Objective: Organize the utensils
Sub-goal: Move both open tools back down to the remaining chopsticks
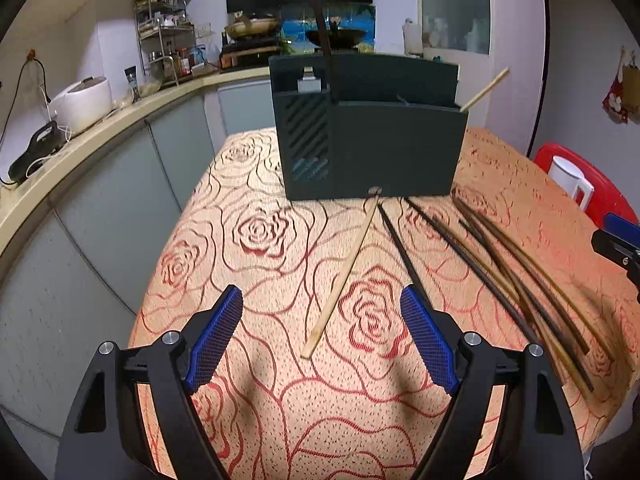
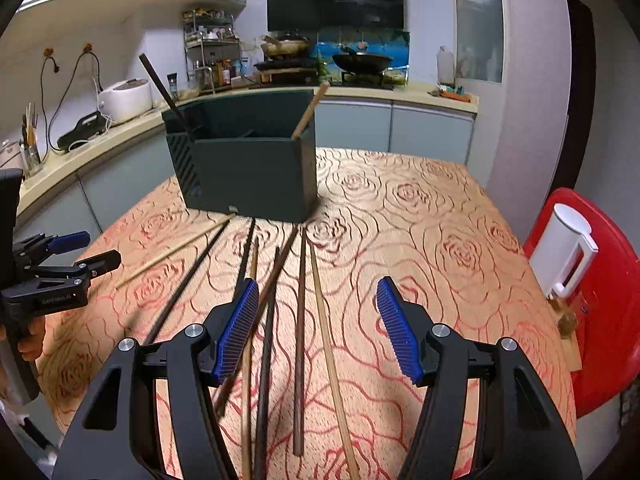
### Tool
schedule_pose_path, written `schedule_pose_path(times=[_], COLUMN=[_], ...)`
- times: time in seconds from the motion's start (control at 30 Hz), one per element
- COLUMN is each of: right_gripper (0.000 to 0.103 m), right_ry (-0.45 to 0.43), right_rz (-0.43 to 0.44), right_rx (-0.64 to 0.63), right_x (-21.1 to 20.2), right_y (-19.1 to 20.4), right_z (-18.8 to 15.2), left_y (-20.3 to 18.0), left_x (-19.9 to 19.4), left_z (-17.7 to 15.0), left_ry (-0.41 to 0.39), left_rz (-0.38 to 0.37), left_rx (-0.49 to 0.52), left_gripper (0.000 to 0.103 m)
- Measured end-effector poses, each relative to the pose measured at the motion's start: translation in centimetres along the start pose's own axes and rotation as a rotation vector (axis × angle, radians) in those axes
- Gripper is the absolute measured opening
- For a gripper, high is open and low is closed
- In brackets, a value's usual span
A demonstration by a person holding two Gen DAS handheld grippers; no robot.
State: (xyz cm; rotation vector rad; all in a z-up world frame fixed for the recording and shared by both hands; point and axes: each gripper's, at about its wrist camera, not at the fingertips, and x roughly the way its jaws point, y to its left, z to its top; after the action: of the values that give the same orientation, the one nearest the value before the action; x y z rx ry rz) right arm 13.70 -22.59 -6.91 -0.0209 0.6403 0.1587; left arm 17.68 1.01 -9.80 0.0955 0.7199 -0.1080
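Note:
A dark green utensil holder (image 1: 372,140) (image 2: 244,172) stands on the rose-patterned table. A dark chopstick (image 1: 318,12) (image 2: 160,84) stands in its left compartment and a light one (image 1: 484,90) (image 2: 310,110) in its right. A light bamboo chopstick (image 1: 344,276) (image 2: 172,250) lies on the cloth, its near end between my open left gripper's (image 1: 322,320) fingers. Several dark and light chopsticks (image 1: 500,272) (image 2: 280,320) lie spread on the cloth under my open, empty right gripper (image 2: 318,316). The left gripper also shows in the right wrist view (image 2: 86,248).
A kitchen counter (image 1: 100,136) with a rice cooker (image 1: 82,102) runs along the left and back. A red chair (image 2: 600,280) with a white jug (image 2: 566,252) stands at the table's right edge. The table cloth (image 2: 420,220) stretches right of the holder.

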Motion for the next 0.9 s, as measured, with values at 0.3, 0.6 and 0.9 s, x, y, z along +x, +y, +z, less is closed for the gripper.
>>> schedule_pose_path(times=[0.3, 0.6, 0.9], right_gripper=[0.06, 0.06, 0.06], right_ry=[0.033, 0.046, 0.051], right_rz=[-0.011, -0.014, -0.021], right_rx=[0.023, 0.035, 0.055], right_x=[0.5, 0.7, 0.3], right_y=[-0.9, -1.4, -2.2], right_z=[-1.2, -1.8, -2.5], left_y=[0.1, -0.2, 0.7], left_x=[1.4, 2.6, 3.5], left_z=[-1.4, -2.3, -2.9], left_ry=[0.049, 0.102, 0.148], left_rz=[0.017, 0.013, -0.091], left_rx=[0.007, 0.056, 0.046], left_gripper=[0.078, 0.078, 0.071])
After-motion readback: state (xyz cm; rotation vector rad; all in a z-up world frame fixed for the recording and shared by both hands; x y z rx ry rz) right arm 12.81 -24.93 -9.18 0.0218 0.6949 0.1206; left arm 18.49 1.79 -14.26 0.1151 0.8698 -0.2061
